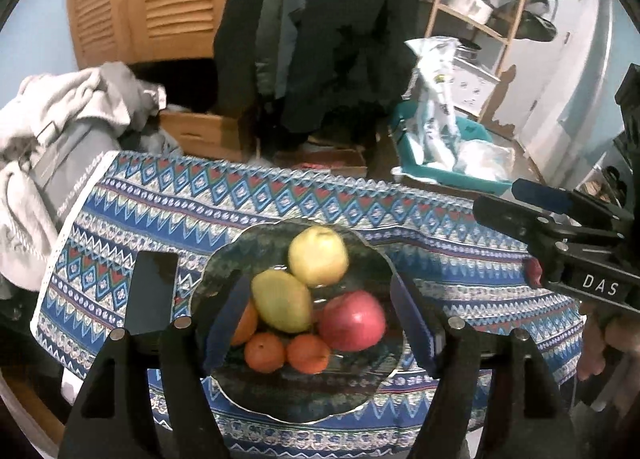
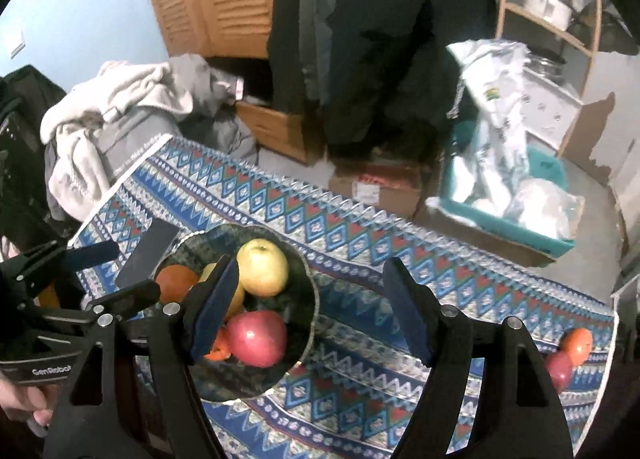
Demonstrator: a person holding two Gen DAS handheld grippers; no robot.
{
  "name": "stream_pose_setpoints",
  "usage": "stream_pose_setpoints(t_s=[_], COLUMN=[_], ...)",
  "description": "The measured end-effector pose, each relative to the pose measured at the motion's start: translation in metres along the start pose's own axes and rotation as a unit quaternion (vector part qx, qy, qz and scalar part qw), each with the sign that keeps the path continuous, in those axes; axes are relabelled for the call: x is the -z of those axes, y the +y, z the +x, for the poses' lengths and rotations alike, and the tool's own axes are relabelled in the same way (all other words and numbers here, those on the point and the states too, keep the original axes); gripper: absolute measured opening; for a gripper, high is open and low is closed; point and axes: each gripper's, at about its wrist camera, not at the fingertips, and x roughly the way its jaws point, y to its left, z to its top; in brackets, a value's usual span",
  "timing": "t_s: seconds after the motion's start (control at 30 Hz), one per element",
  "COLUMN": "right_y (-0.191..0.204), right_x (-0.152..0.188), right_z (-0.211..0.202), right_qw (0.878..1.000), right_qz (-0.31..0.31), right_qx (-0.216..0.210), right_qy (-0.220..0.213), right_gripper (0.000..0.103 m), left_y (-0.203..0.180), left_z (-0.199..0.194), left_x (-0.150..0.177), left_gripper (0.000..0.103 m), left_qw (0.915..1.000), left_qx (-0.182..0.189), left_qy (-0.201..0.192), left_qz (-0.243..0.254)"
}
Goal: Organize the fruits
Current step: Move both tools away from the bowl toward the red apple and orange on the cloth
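Note:
A scalloped glass bowl [image 1: 378, 249] [image 2: 310, 323] sits on the patterned tablecloth. It holds a yellow apple [image 1: 318, 257] [image 2: 262, 267], a mango [image 1: 282, 301], a red apple [image 1: 354, 321] [image 2: 258, 343] and several oranges [image 1: 264, 351]. My left gripper [image 1: 318, 281] hovers open above the bowl, with nothing pressed between its blue pads. My right gripper [image 2: 312, 265] is open over bare cloth just right of the bowl. Two loose fruits, an orange one [image 2: 576, 345] and a red one [image 2: 560, 369], lie near the table's right edge.
A flat black rectangular object [image 1: 152, 291] [image 2: 148, 255] lies left of the bowl. Beyond the table are a pile of grey clothes [image 1: 72, 115], cardboard boxes [image 2: 380, 183], a teal bin with plastic bags [image 1: 448, 163], hanging coats and a wooden shelf.

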Motion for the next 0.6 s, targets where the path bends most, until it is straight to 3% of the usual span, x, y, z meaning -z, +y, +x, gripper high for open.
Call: stream_pose_setpoints(t_s=[0.6], right_y=[-0.046], right_x=[0.028], right_z=[-0.089], right_qw=[0.998], right_qz=[0.017], right_qx=[0.038], right_qy=[-0.05], right_gripper=[0.082], left_y=[-0.073], left_z=[-0.034], left_x=[-0.009], left_gripper=[0.08], left_qw=[0.9975], left_qx=[0.032], left_qy=[-0.03], left_qz=[0.055])
